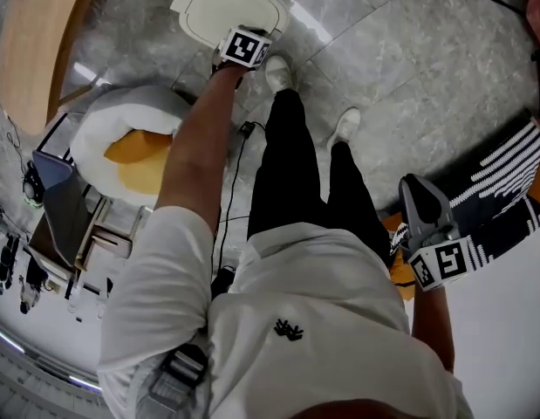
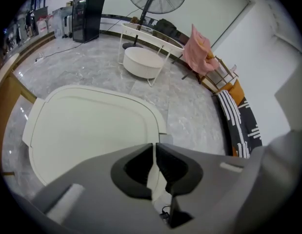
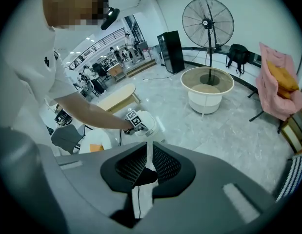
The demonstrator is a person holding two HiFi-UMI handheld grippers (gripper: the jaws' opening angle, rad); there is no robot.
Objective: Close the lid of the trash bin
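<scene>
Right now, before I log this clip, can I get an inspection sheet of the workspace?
Surface: glossy grey tile floor; no table in use.
Job's things: trash bin, its cream lid lying flat; whether it is latched cannot be told.
Clutter: white round seat with an orange cushion; striped textile.
Grippers: left hand-held gripper, jaws together, empty, over the lid's near edge; right hand-held gripper, jaws together, empty, at the person's side.
Cables: black cable on the floor beside the person's legs.
Surroundings: standing fan, round white table, pink cloth on a rack.
</scene>
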